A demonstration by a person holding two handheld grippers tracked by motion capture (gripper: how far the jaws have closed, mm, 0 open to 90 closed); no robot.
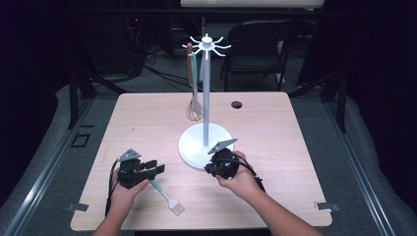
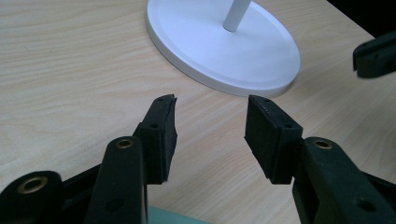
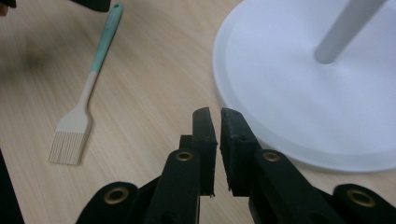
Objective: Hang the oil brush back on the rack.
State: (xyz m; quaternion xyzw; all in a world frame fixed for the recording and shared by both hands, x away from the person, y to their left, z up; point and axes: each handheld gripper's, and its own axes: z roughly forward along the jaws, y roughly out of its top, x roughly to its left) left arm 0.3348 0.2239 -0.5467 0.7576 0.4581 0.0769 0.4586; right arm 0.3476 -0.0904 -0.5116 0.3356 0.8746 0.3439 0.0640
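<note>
The brush (image 1: 166, 195) lay on the table (image 1: 275, 147), its teal handle end hidden under the left gripper (image 1: 156, 166), whose jaws stood apart over bare wood. The right gripper (image 1: 210, 169) sat by the stand's base (image 1: 192, 145), jaws barely parted, nothing between. Dark room, a chair (image 1: 255, 44) behind.

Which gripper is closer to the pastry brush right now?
Left. The left gripper sits right over the pastry brush handle's end, jaws open. The right gripper is farther off, beside the white stand base.
</note>
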